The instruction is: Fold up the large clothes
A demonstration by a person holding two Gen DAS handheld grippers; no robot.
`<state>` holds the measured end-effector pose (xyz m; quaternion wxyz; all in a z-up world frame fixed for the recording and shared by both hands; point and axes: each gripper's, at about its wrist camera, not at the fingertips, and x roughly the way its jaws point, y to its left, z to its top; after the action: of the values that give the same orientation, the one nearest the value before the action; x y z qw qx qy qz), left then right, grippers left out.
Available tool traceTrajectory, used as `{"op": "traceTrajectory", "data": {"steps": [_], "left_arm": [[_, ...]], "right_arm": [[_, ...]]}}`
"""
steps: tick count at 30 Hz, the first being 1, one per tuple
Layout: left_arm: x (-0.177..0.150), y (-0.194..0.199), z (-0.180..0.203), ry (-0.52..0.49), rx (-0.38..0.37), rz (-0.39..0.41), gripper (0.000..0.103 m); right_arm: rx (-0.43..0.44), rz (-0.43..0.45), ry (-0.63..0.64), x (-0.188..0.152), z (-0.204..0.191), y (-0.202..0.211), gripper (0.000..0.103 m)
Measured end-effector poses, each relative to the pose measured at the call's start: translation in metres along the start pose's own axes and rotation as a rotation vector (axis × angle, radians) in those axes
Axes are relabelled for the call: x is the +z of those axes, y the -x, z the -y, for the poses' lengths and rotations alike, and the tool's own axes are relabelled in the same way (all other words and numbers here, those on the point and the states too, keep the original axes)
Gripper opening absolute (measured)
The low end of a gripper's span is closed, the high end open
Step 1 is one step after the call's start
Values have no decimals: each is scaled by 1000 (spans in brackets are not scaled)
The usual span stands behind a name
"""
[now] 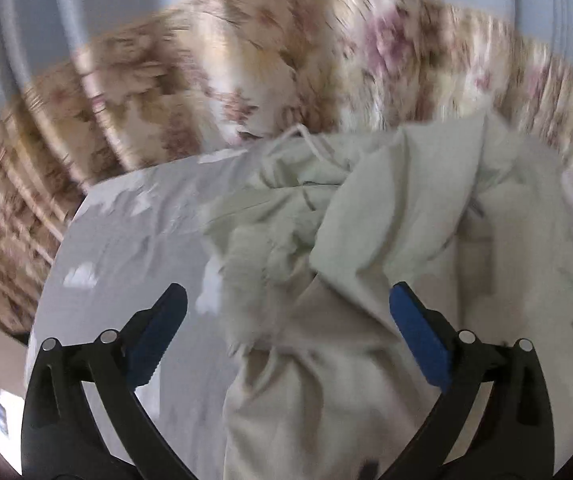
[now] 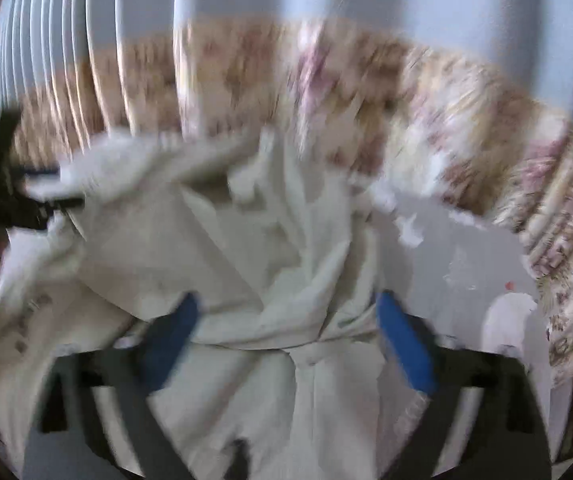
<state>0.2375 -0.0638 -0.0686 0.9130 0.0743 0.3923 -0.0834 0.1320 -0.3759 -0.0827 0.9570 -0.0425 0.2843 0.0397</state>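
- Garment point(image 1: 366, 248): a large pale cream piece, heaped and twisted on the grey bench point(image 1: 126, 248); no clean fold is seen yet. A drawstring point(image 1: 310, 140) trails from its far edge.
- Left gripper point(image 1: 286, 336): jaws spread wide, nothing gripped; loose cloth lies between and below the blue pads, apparently untouched by them.
- Right gripper point(image 2: 286, 336): jaws likewise released; a bunched, knotted-looking band of the garment point(image 2: 298, 344) passes between the pads, which are not pressed on it. The view is badly smeared, so contact cannot be ruled out.
- Risk, snagging: cloth so near the open jaws may be caught and dragged as either gripper is drawn away, undoing the lay of the heap.
- Risk, wrong grasp: with layers twisted together, several thicknesses or the drawstring could be pinched instead of one edge, giving a skewed fold.
- Risk, slippage: the garment reaches the bench's far edge, so a careless pull may send part of it over.
- Surroundings: a floral curtain point(image 1: 286, 60) hangs beyond the bench.
- Obstruction: the heap itself hides hems and corners; the left gripper point(image 2: 14, 196) stands at the garment's far side in the right view, near enough for the two to cross.
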Motion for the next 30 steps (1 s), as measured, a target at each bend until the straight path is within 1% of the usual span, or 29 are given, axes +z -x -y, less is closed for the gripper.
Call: {"op": "traceTrajectory", "data": {"steps": [2, 3, 5, 7, 9, 12, 15, 21, 23, 25, 27, 29, 30], "left_arm": [[-16, 15, -13, 60, -25, 12, 100], [-24, 21, -16, 82, -26, 12, 100], [-41, 29, -20, 104, 8, 13, 100], [-52, 36, -19, 98, 36, 12, 100], [-63, 45, -14, 89, 52, 12, 100], [-76, 61, -4, 66, 66, 20, 100], [-86, 74, 0, 57, 79, 26, 100], [-111, 100, -5, 55, 109, 49, 100], [-121, 108, -7, 58, 92, 62, 100], [-133, 112, -8, 61, 84, 67, 100], [-147, 112, -9, 69, 77, 54, 100], [-161, 109, -13, 104, 48, 27, 100], [-167, 110, -15, 123, 46, 21, 100]], "right_arm": [[-9, 6, -52, -13, 4, 12, 101], [-30, -7, -84, -24, 6, 16, 101], [-67, -30, -107, -38, 8, 18, 101], [-114, -37, -117, -49, 8, 23, 101], [-147, -24, -148, -59, 9, 31, 101], [-161, -20, -185, -66, 8, 42, 101], [-198, -16, -197, -75, 2, 54, 101], [-364, 51, -164, -96, -17, 94, 101], [-363, 32, -175, -103, -16, 99, 101], [-343, 24, -204, -114, -11, 105, 101], [-326, 47, -211, -124, -10, 112, 101], [-344, 71, -211, -134, -11, 117, 101], [-348, 77, -214, -137, -12, 120, 101]]}}
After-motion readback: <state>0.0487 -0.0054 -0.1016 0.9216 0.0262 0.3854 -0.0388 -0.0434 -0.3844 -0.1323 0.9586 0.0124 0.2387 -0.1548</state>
